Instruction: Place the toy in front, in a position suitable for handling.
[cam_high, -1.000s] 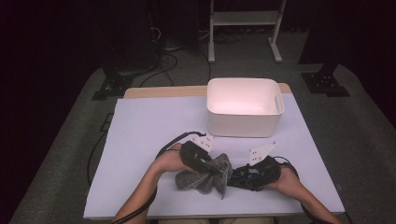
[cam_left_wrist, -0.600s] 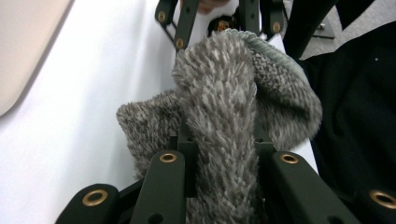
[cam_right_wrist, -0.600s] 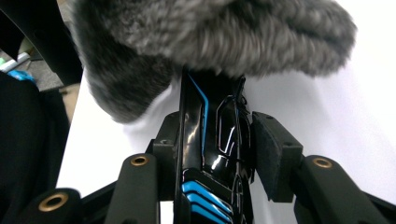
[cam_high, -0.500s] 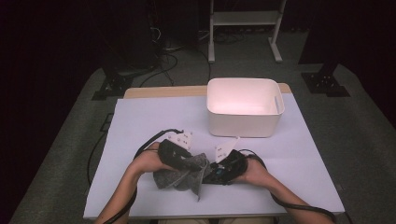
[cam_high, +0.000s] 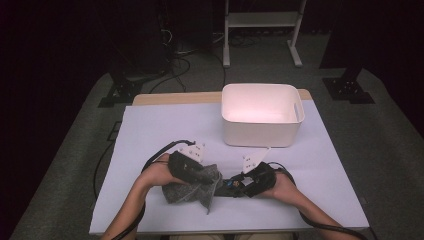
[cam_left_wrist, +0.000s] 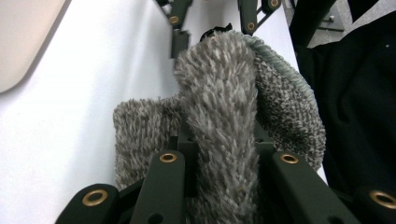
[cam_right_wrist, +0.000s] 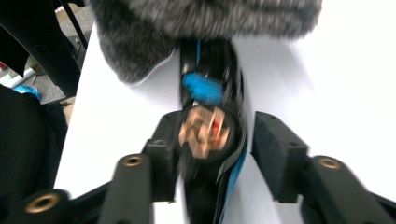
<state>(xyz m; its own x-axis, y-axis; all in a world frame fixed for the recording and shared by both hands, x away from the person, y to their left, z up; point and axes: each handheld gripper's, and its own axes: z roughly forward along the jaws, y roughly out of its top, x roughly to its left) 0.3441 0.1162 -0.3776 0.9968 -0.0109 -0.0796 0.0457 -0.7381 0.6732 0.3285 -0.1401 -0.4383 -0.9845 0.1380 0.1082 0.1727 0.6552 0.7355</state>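
A grey fluffy cloth (cam_high: 192, 192) lies bunched near the table's front edge, and my left gripper (cam_high: 210, 177) is shut on a fold of it. In the left gripper view the fold (cam_left_wrist: 219, 93) stands up between the jaws of the left gripper (cam_left_wrist: 224, 154). My right gripper (cam_high: 239, 184) is shut on a black tool with blue marks (cam_high: 229, 183), whose far end goes under the cloth. The right gripper view shows the tool (cam_right_wrist: 210, 93) with a copper-coloured end between the pads of the right gripper (cam_right_wrist: 215, 140), and the cloth (cam_right_wrist: 187, 18) covers its tip.
A white plastic bin (cam_high: 262, 130) stands at the back right of the white-covered table (cam_high: 165, 130). Cables trail from both grippers over the front edge. A metal stand (cam_high: 260, 20) and floor cables sit beyond the table.
Both hands moved left along the front of the table with the cloth and the tool. The right hand then drew back slightly to the right.
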